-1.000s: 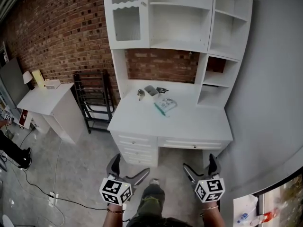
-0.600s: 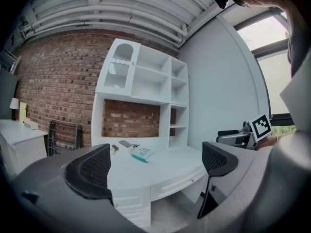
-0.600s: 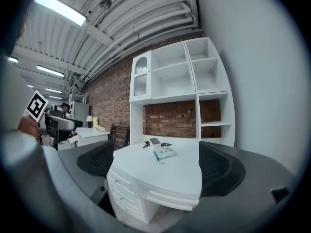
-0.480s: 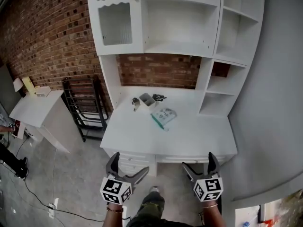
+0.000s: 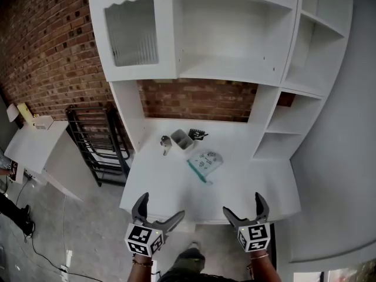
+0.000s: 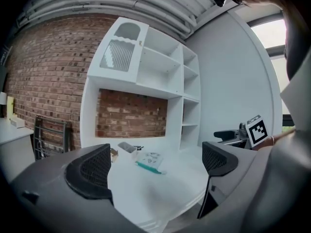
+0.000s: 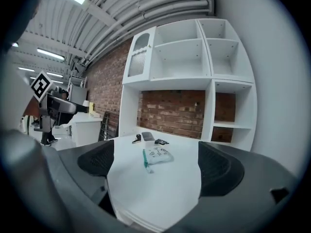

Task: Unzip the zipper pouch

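— Where is the zipper pouch?
— Flat on the white desk, about mid-way across, its teal zipper edge on the left. A small grey box sits just beyond it.
— And the tools?
— The left gripper and the right gripper hover at the desk's near edge, well apart from the pouch. Both have jaws spread wide, holding nothing.

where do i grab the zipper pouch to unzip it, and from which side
The zipper pouch lies flat on the desk, its teal zipper edge on the left, one end toward you. Probably pinch that near end, where the pull seems to sit, with the left gripper from the front-left; hold the pouch's right edge with the right gripper.
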A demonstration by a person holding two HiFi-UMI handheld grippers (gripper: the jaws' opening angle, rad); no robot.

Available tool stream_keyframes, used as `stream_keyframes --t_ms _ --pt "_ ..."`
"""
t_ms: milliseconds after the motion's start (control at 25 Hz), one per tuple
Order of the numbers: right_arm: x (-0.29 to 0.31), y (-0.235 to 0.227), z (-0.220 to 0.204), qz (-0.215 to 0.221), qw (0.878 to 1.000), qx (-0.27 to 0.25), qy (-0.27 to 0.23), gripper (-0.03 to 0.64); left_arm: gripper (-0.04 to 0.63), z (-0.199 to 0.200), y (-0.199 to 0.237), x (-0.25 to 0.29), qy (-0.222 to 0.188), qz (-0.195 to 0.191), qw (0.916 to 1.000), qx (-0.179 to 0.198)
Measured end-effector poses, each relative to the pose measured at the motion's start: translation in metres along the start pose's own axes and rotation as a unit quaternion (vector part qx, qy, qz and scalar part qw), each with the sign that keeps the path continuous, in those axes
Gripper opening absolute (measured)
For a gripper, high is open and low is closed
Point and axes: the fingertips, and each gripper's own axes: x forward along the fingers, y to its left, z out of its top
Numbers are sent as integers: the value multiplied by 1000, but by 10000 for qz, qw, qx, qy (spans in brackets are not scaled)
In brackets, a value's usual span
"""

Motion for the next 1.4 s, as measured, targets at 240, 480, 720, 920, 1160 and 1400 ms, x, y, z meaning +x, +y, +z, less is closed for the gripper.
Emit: stream_keyframes --t_ms 240,480,720,920,1160,1400 --pt "66 -13 -10 88 9980 564 272 532 568 5 42 50 30 -88 9998 -153" --pt "116 -9 -25 343 9971 -196 649 518 568 9 74 79 12 -103 9999 -86" --pt "152 -5 -45 828 9833 -1273 1005 500 568 -3 93 82 157 -18 9997 -174" --pt "184 -4 -47 1278 9630 -2086 1131 500 568 -7 96 87 232 1 9997 -107" --pt "220 0 -63 1988 9278 -2842 1373 495 568 -8 82 95 15 -199 9998 -96" --pt "249 9 -80 2804 8750 -3628 1553 430 568 -8 73 106 71 -4 9999 -149"
